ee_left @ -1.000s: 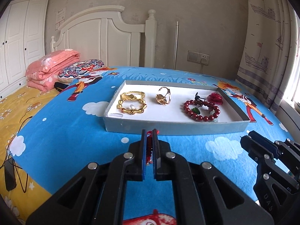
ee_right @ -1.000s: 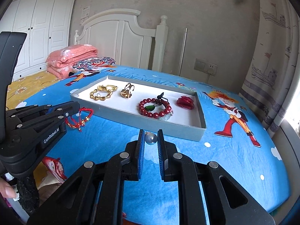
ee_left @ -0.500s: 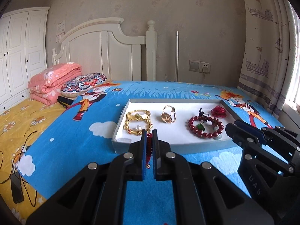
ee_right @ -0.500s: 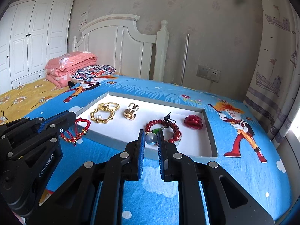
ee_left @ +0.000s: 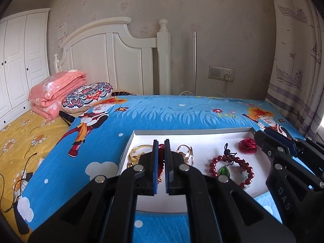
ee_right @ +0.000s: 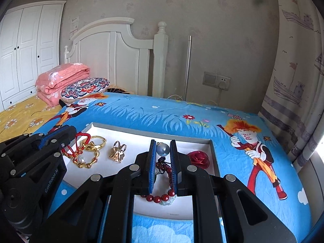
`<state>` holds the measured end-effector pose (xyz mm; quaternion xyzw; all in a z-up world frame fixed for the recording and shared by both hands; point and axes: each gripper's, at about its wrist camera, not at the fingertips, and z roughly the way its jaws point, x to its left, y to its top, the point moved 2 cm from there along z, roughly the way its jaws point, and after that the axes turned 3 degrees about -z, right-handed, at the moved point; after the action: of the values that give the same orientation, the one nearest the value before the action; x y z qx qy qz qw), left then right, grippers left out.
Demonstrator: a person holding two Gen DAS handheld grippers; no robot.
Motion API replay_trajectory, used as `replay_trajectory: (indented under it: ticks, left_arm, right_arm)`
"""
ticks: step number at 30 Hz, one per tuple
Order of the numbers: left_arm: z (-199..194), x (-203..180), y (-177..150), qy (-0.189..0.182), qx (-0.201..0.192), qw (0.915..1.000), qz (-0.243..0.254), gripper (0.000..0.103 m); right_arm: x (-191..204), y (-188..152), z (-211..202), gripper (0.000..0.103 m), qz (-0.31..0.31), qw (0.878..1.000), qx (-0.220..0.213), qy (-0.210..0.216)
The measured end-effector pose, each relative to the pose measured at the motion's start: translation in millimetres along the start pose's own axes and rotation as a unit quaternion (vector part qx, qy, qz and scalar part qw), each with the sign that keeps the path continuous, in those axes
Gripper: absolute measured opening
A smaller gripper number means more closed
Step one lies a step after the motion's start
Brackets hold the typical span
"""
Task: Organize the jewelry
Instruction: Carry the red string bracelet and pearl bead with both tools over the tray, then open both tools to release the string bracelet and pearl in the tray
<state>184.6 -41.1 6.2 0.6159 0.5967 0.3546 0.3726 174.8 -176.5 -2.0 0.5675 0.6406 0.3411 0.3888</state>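
Right wrist view: right hand-held gripper (ee_right: 163, 148) pinches grey pearl (ee_right: 163, 149) above tray (ee_right: 212, 147)

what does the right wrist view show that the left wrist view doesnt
Only the right wrist view shows the grey-blue pearl bead pinched in the right gripper, and the red cord bracelet hanging clear of the left gripper.

Only the left wrist view shows the green pendant on the red bead bracelet.

Both show the white tray, gold bangles, gold ring and red rose.
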Motion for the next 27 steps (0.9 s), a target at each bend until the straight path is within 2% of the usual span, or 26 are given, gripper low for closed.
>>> replay_trajectory:
  ticks: [9, 18, 20, 22, 24, 27]
  left_arm:
    - [61, -3, 5, 0.025, 0.047, 0.9986, -0.001, 0.005]
    - [69, -4, 0, 0.022, 0.059, 0.9979, 0.012, 0.006]
    - [68, -4, -3, 0.025, 0.061, 0.9978, 0.011, 0.012]
    - [66, -3, -4, 0.027, 0.057, 0.9980, 0.009, 0.029]
    - [64, -1, -4, 0.032, 0.051, 0.9982, 0.006, 0.046]
    - [63, 1, -3, 0.034, 0.049, 0.9982, 0.004, 0.052]
  right_arm:
    - [-1, 6, 44, 0.013, -0.008, 0.999, 0.037, -0.015]
    - [1, -1, 52, 0.014, -0.010, 0.998, 0.058, -0.015]
    - [-2, -3, 53, 0.016, -0.005, 0.998, 0.061, -0.018]
    - [-4, -4, 54, 0.022, -0.003, 0.998, 0.064, -0.017]
    - [-7, -4, 54, 0.038, 0.002, 0.998, 0.064, -0.016]
    - [-9, -4, 54, 0.038, 0.005, 0.998, 0.063, -0.018]
